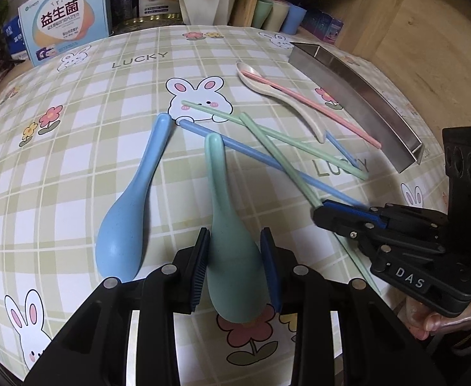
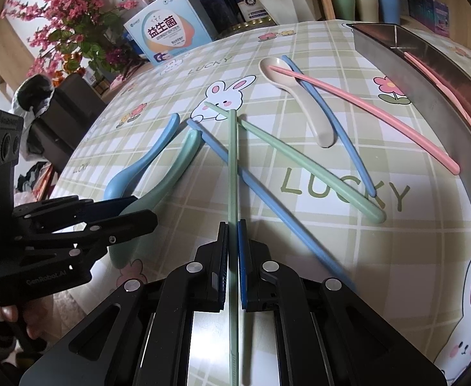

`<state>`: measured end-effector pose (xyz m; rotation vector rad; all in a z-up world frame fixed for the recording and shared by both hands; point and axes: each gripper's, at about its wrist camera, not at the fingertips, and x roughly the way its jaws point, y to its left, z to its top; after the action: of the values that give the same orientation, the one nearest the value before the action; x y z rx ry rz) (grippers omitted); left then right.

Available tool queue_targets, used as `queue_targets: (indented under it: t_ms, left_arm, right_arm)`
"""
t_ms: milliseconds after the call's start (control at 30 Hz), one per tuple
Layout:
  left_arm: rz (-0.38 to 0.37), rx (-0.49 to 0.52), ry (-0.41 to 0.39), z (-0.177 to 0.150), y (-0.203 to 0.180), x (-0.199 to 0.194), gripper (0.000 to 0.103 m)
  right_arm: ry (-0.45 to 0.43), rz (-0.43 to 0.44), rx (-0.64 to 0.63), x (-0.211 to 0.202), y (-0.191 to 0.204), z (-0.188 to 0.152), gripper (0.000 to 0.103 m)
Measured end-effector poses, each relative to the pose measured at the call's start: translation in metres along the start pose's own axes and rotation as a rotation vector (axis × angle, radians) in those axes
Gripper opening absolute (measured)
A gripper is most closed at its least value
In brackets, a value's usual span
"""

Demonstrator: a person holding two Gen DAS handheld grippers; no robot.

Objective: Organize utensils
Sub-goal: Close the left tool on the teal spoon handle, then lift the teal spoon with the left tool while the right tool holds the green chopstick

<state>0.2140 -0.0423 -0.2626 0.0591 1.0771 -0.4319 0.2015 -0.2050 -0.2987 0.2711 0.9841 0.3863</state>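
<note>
My left gripper (image 1: pixel 235 231) has its pads against both sides of the bowl of a green spoon (image 1: pixel 226 199) that lies on the checked tablecloth. A blue spoon (image 1: pixel 132 209) lies just to its left. My right gripper (image 2: pixel 233 223) is shut on a green chopstick (image 2: pixel 232 160) whose far end rests across a blue chopstick (image 2: pixel 267 199) and a second green chopstick (image 2: pixel 300 160). Farther back lie a beige spoon (image 2: pixel 300 96), a pink chopstick (image 2: pixel 364 109) and another blue chopstick (image 2: pixel 332 122). A metal tray (image 2: pixel 428 74) at the right holds one pink chopstick (image 2: pixel 444 87).
Along the table's back edge stand a printed box (image 1: pixel 65 16), other boxes and three pastel cups (image 1: pixel 280 16). Pink artificial flowers (image 2: pixel 68 22) stand at the back left. The right gripper (image 1: pixel 319 212) sits close to my left one, with a hand (image 1: pixel 435 321) under it.
</note>
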Motion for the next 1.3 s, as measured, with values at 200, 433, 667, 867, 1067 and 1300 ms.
queue_targets:
  t_ms: [200,433,667,867,1067,1300]
  left_arm:
    - [0.051,0.028,0.006,0.003,0.002,-0.001,0.031]
    - [0.151,0.129,0.011,0.017,-0.004,-0.003,0.026]
    - [0.132,0.174,0.069,0.029,-0.017,0.007,0.011]
    - [0.165,0.124,0.112,0.030,-0.012,0.018,0.012]
    - [0.228,0.160,0.126,0.034,-0.020,0.027,0.014]
    - [0.243,0.138,0.112,0.031,-0.019,0.029,0.015]
  right_arm:
    - [0.000,-0.002,-0.001,0.000,0.001,0.000,0.006]
    - [0.000,0.000,0.000,0.000,0.000,0.000,0.006]
    - [-0.001,0.006,0.006,0.001,-0.001,0.000,0.006]
    - [-0.004,0.016,0.016,0.001,-0.002,0.000,0.006]
    - [-0.002,0.017,0.018,0.000,-0.002,-0.001,0.006]
    - [0.003,0.019,0.026,0.000,-0.003,-0.001,0.006]
